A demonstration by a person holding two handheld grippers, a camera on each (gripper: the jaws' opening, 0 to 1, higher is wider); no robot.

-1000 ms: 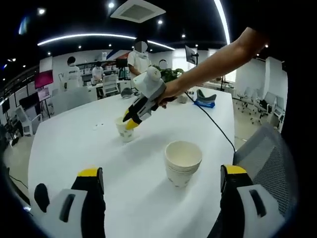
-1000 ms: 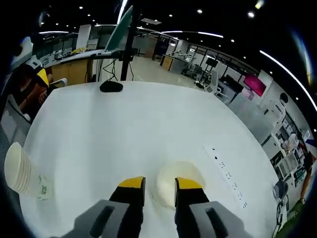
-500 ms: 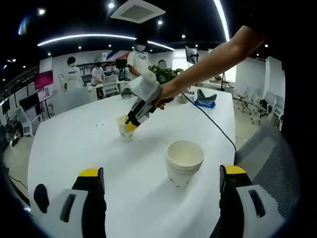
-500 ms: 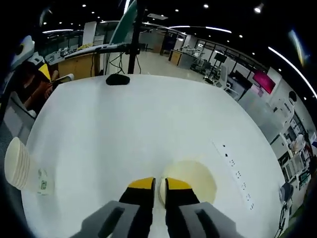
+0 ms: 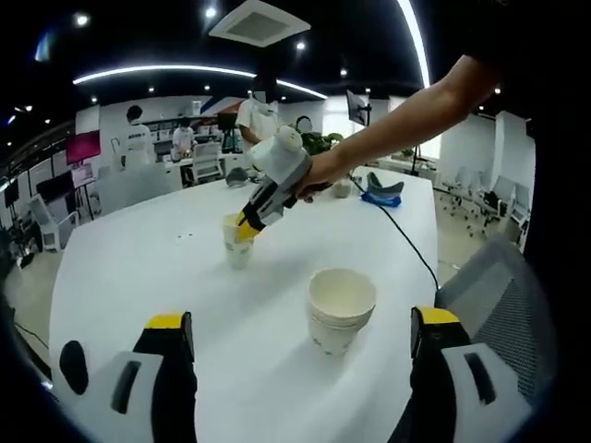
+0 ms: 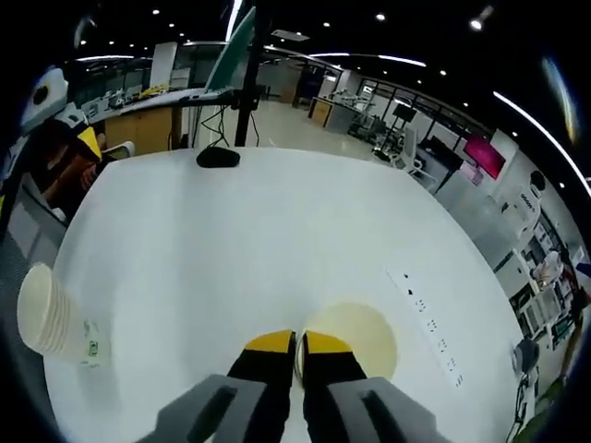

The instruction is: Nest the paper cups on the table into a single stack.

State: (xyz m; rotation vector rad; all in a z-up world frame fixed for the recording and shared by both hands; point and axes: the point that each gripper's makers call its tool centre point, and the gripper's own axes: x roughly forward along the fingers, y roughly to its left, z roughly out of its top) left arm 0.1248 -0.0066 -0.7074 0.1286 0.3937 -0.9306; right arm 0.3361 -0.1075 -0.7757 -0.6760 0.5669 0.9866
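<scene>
Single paper cup (image 6: 355,339) rim pinched by right gripper (image 6: 297,344) jaws, left gripper (image 5: 300,323) jaws wide, white table (image 6: 240,240), open office.

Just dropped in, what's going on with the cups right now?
A person is nesting paper cups on a white table. The right tool is shut on the rim of a single paper cup, one jaw inside it and one outside. The stack of cups stands apart from that cup, nearer the left tool, which is open and holds nothing. The single cup is not yet in the stack.
</scene>
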